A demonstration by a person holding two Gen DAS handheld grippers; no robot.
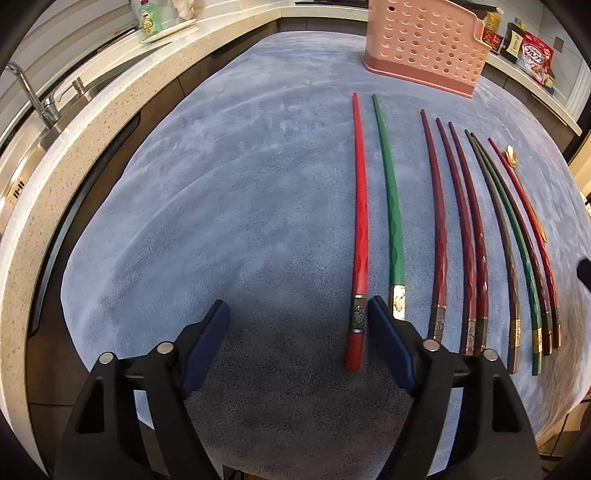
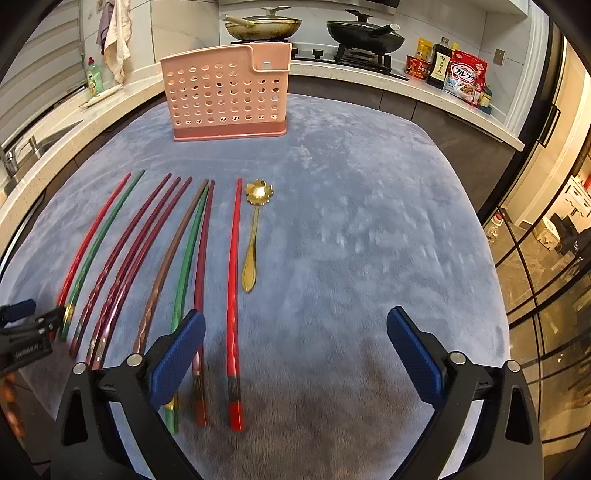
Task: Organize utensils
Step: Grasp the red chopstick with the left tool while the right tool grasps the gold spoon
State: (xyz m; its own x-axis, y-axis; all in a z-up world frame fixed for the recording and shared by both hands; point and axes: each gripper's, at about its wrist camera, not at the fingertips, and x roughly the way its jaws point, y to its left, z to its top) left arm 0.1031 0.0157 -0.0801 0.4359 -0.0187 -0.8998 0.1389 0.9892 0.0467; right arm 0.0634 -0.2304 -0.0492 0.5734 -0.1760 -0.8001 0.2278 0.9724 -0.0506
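Several chopsticks lie side by side on a blue-grey plush cloth (image 1: 221, 184). Leftmost is a bright red chopstick (image 1: 360, 229), then a green one (image 1: 391, 206), then dark red, brown and green ones. My left gripper (image 1: 298, 303) stands open low over the cloth, the red chopstick's butt end just inside its right finger (image 1: 384, 332), untouched. My right gripper (image 2: 295, 315) is open wide; another red chopstick (image 2: 233, 295) lies between its fingers, near the left one. A gold flower-bowl spoon (image 2: 255, 229) lies just right of it. A pink perforated utensil holder (image 2: 229, 96) stands upright at the far end.
A sink with a faucet (image 1: 33, 99) and a dish soap bottle (image 1: 149, 18) line the counter on the left. Two pans (image 2: 262, 26) sit on the stove behind the holder. Food packets (image 2: 465, 77) stand at the back right. Glass doors are on the right.
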